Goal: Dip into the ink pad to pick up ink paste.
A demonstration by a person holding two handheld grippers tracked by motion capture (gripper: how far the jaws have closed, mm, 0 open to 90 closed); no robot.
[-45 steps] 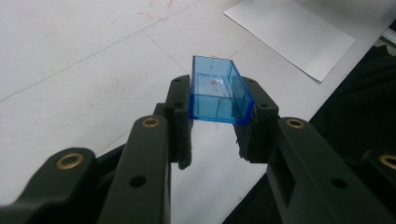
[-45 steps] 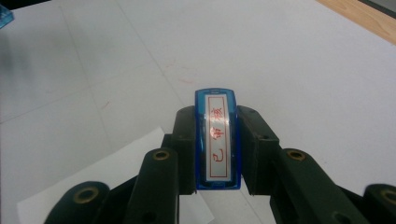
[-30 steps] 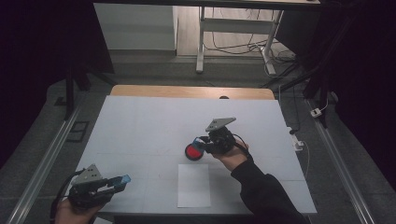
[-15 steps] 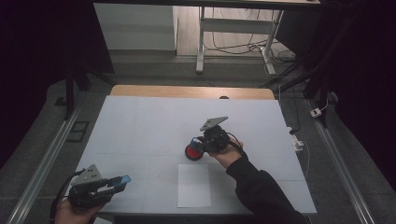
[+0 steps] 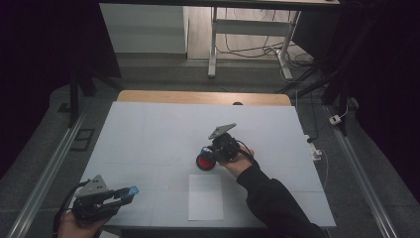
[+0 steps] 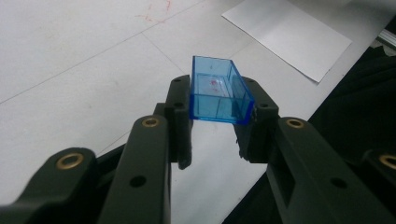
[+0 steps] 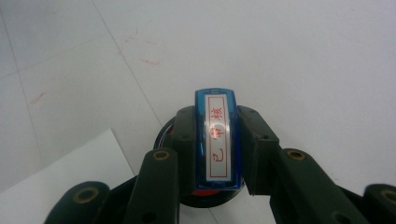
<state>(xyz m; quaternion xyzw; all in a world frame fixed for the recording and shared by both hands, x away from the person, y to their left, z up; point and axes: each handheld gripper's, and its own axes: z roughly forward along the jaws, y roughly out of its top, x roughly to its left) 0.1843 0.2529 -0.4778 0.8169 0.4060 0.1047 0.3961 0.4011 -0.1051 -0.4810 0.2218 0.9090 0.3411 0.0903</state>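
My right gripper (image 5: 214,149) is shut on a blue stamp (image 7: 218,140) with a white label that carries red characters. It holds the stamp just over a round red ink pad (image 5: 204,161) with a black rim, near the middle of the table. In the right gripper view the ink pad (image 7: 205,199) peeks out below the stamp. At the near left corner my left gripper (image 5: 121,194) is shut on a clear blue rectangular cap (image 6: 219,91), with its hollow side up, above the table.
A white sheet of paper (image 5: 205,197) lies on the white table (image 5: 148,134) in front of the ink pad. The same paper (image 6: 289,32) shows beyond the left gripper. Faint red marks dot the table surface (image 7: 140,51).
My right gripper has shifted a little to the left with the stamp, closer over the ink pad. The left gripper and its blue cap have stayed put.
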